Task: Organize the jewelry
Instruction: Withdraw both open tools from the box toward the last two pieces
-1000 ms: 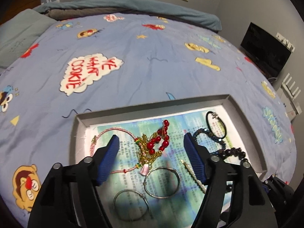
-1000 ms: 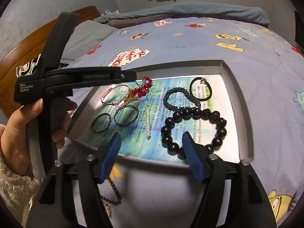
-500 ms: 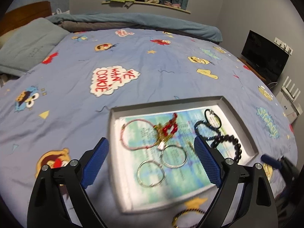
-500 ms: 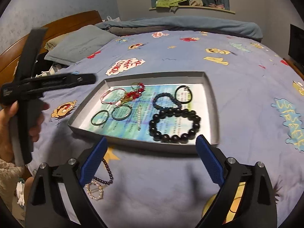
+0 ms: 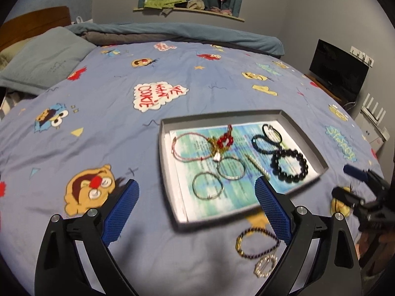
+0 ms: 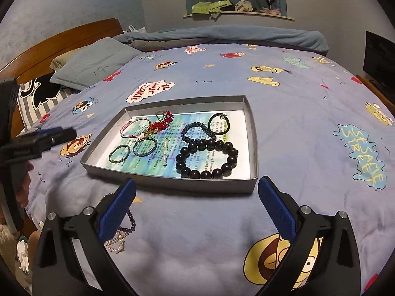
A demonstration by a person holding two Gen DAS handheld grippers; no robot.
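Note:
A shallow grey tray [image 5: 165, 162] [image 6: 172, 182] lies on the bed and holds several pieces: a big black bead bracelet [image 5: 289, 164] [image 6: 207, 159], two thin metal bangles [image 5: 207, 185] [image 6: 119, 154], a red bead tangle [image 5: 223, 143] [image 6: 161, 122], a pink cord loop, a pearl strand and dark small bracelets. A dark purple bead bracelet with a gold charm [image 5: 258, 246] [image 6: 123, 234] lies on the cover in front of the tray. My left gripper [image 5: 195, 212] is open and empty, held back above the tray's near left corner. My right gripper [image 6: 196, 208] is open and empty before the tray's near edge.
The bed has a blue cartoon-print cover [image 5: 123, 128]. Pillows [image 6: 93, 61] and a wooden headboard [image 6: 61, 37] are at the far left. A folded blanket [image 6: 222, 37] lies along the far edge. A dark screen [image 5: 338, 74] stands at the right.
Both grippers have pulled back and up from the tray, and their jaws have opened wider. The bracelet outside the tray has come into view.

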